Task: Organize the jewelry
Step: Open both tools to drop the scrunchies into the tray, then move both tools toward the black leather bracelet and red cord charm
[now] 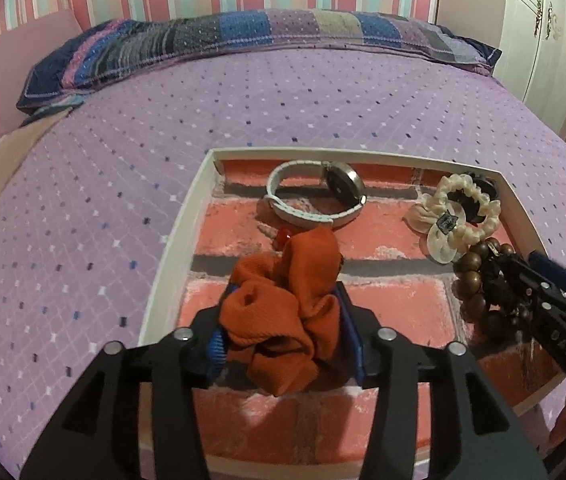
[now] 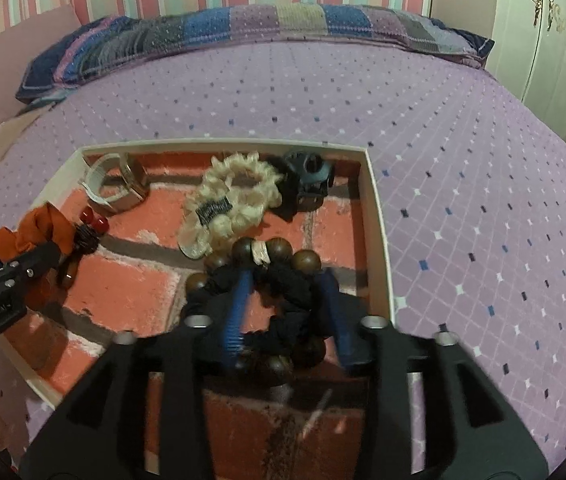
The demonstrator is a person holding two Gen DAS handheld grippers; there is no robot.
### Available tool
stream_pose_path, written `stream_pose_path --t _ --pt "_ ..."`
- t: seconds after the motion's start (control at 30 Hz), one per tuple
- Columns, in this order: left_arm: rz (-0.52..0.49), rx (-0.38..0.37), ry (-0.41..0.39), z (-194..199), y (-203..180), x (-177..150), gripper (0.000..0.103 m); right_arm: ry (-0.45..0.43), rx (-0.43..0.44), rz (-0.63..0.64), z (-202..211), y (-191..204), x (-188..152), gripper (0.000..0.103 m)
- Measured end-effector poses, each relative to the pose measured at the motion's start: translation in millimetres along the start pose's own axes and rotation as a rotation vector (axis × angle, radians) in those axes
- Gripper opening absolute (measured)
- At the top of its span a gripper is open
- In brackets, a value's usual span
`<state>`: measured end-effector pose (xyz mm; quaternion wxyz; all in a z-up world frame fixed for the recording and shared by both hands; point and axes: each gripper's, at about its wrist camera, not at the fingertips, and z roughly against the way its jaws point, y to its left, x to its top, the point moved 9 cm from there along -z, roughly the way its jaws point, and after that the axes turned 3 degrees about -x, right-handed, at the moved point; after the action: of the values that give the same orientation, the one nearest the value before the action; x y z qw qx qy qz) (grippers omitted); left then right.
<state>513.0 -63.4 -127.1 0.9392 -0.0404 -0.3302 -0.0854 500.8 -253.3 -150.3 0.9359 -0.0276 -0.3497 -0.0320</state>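
A white-rimmed tray with a red brick-pattern floor lies on the bed. My left gripper is shut on an orange scrunchie over the tray's near left part. My right gripper is shut on a black scrunchie that is tangled with a brown wooden bead bracelet; both also show in the left wrist view. In the tray lie a white-strap watch, a cream scrunchie, a dark hair claw and red beads.
The tray rests on a purple patterned bedspread. A patchwork pillow lies along the far edge by a striped wall. A white wardrobe stands at the right.
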Motion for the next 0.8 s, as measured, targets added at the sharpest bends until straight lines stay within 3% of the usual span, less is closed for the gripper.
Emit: stream_pose_path --t 0.17,0.33,0.43,0.63,0.8 --pt "-0.008 -0.014 -0.032 26 -2 5 0.055 -0.053 0.010 0.000 26 0 12 0.063" --pt "-0.018 -0.032 -0.092 66 1 9 0.070 -0.119 0.003 0.008 64 0 20 0.086" --pt "-0.008 -0.029 -0.110 86 8 4 0.075 -0.158 -0.021 0.002 85 0 22 0.096" --pt "0.001 -0.012 -0.124 116 21 -18 0.084 -0.189 -0.042 0.006 116 5 6 0.099" --pt "0.029 -0.026 -0.142 142 32 -41 0.085 -0.190 -0.039 0.031 132 17 -16 0.099"
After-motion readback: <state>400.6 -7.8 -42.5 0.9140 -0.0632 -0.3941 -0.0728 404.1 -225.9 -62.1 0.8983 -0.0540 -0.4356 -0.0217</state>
